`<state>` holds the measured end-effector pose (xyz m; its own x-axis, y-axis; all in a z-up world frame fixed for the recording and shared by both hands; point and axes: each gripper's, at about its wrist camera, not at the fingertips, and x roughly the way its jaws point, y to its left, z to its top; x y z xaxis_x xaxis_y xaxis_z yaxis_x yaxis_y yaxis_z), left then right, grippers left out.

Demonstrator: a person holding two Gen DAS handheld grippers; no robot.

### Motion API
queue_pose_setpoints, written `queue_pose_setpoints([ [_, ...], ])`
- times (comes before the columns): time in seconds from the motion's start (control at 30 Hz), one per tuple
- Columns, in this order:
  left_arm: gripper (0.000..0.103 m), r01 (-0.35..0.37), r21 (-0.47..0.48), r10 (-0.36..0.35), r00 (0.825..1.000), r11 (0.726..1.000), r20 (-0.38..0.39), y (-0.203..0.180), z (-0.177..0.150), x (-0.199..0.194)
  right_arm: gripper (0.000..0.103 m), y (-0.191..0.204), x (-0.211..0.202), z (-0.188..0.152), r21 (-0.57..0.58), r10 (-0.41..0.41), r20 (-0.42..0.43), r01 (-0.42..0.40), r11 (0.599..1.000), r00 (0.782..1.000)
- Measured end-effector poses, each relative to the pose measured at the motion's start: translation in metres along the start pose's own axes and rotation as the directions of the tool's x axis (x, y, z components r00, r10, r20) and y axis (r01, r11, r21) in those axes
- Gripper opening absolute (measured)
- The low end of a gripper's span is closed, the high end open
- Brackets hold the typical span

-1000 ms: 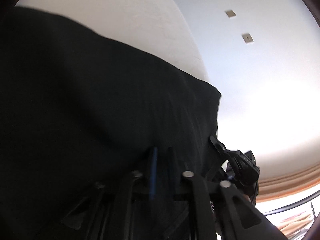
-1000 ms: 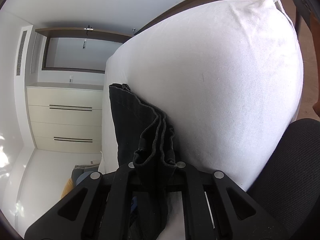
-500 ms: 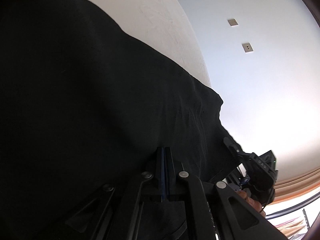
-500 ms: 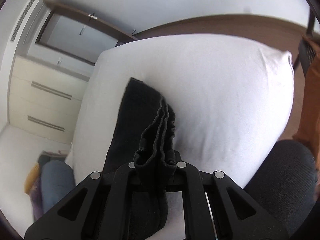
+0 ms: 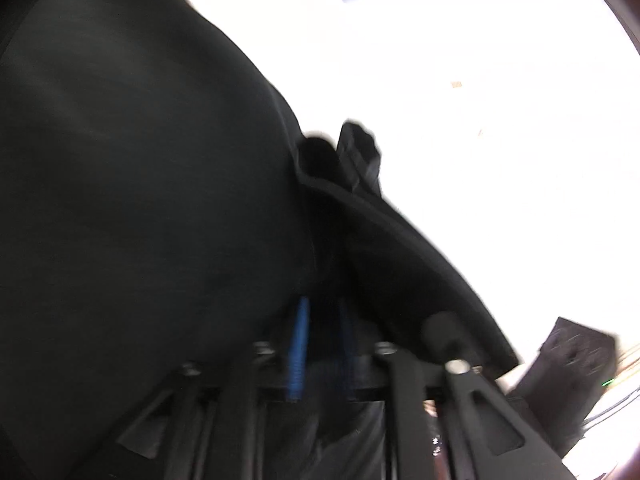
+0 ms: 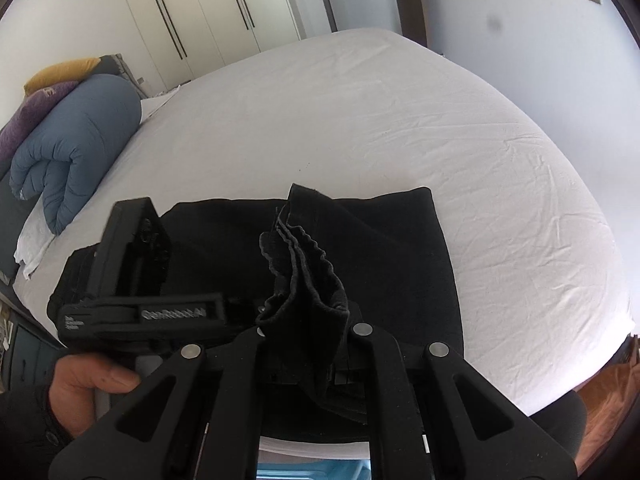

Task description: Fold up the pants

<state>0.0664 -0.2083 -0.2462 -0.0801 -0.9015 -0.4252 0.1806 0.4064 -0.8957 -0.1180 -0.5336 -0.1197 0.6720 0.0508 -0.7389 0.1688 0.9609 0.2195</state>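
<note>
The right claw [image 6: 306, 330] is clamped on a bunched, wavy edge of the black pants [image 6: 392, 248], while the left claw [image 5: 320, 344], blue pads slightly parted, shows no clear grip, so I cannot tell its state. A second ago both faced wall and ceiling; now the pants lie on the bed [image 6: 360, 112], suggesting the fold is being laid down.

White bed [image 6: 400, 120], blue duvet [image 6: 76, 140], wardrobe [image 6: 208, 12].
</note>
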Motion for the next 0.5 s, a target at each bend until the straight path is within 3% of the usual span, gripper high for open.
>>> queue_pose_setpoints([
  [0.07, 0.054, 0.049, -0.047, -0.048, 0.998, 0.998, 0.026, 0.004, 0.002, -0.010, 0.007, 0.006, 0.008, -0.003, -0.031, -0.014, -0.010, 0.013, 0.999, 1.000],
  [0.23, 0.091, 0.085, -0.076, -0.085, 0.996, 0.993, 0.005, -0.010, 0.014, -0.007, 0.007, 0.031, 0.018, -0.008, -0.175, -0.106, 0.002, 0.105, 0.979, 0.994],
  [0.37, 0.095, 0.082, -0.128, -0.082, 0.997, 0.988, -0.001, -0.009, 0.023, -0.002, 0.007, 0.054, 0.021, -0.026, -0.304, -0.169, 0.041, 0.174, 0.937, 0.985],
  [0.5, 0.093, 0.045, -0.120, -0.050, 0.998, 0.992, -0.040, -0.008, 0.029, 0.004, 0.007, 0.064, 0.020, -0.035, -0.388, -0.208, 0.094, 0.228, 0.893, 0.974],
])
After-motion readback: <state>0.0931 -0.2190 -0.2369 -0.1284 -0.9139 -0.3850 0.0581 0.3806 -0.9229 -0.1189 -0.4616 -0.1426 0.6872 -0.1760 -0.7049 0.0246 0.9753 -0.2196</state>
